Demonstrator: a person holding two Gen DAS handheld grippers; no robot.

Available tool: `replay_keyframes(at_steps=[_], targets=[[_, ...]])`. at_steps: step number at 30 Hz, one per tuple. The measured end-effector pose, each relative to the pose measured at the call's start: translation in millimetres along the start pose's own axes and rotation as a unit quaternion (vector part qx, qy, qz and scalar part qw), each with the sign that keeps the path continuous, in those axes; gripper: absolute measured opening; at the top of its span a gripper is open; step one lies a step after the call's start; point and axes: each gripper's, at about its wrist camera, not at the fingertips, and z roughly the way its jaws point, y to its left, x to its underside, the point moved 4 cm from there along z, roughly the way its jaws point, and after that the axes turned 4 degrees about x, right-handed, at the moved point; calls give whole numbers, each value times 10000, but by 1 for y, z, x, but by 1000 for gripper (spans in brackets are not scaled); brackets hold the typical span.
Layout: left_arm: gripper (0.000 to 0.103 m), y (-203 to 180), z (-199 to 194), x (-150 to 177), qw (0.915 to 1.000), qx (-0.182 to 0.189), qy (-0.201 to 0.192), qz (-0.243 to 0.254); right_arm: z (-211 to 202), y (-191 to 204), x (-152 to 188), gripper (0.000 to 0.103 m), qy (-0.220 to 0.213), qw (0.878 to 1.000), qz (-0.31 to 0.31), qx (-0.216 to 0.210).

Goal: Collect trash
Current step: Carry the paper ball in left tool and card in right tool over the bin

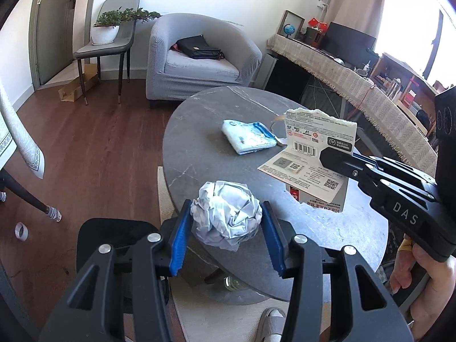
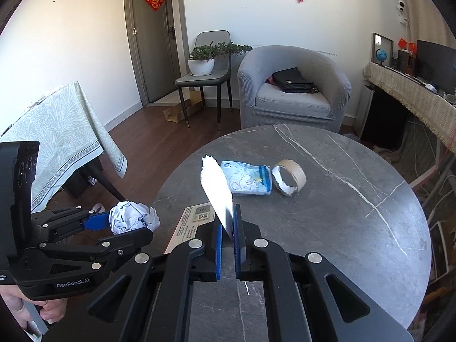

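Observation:
My left gripper is shut on a crumpled white paper ball, held at the near left edge of the round grey marble table; the ball also shows in the right wrist view. My right gripper is shut on a torn white packaging card with barcodes, held above the table; the card also shows in the left wrist view. A blue-and-white tissue pack and a torn cardboard tape ring lie on the table beyond the grippers.
A grey armchair with a black bag stands behind the table. A chair with a potted plant is by the door. A cloth-covered table is at left, a long desk at right. A black bin sits below the left gripper.

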Motion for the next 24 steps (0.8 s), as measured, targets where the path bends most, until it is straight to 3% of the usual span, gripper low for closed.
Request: replay_keyframes(at_steps=[11,24], targets=[[50,61,-16,10,9990,-373,40,-260,22,60,-11,6,55,9980,-190,-606],[51,133,-14,41,9949,-669,468,-588,44,120,-14,6,213,9937,-554,-950]])
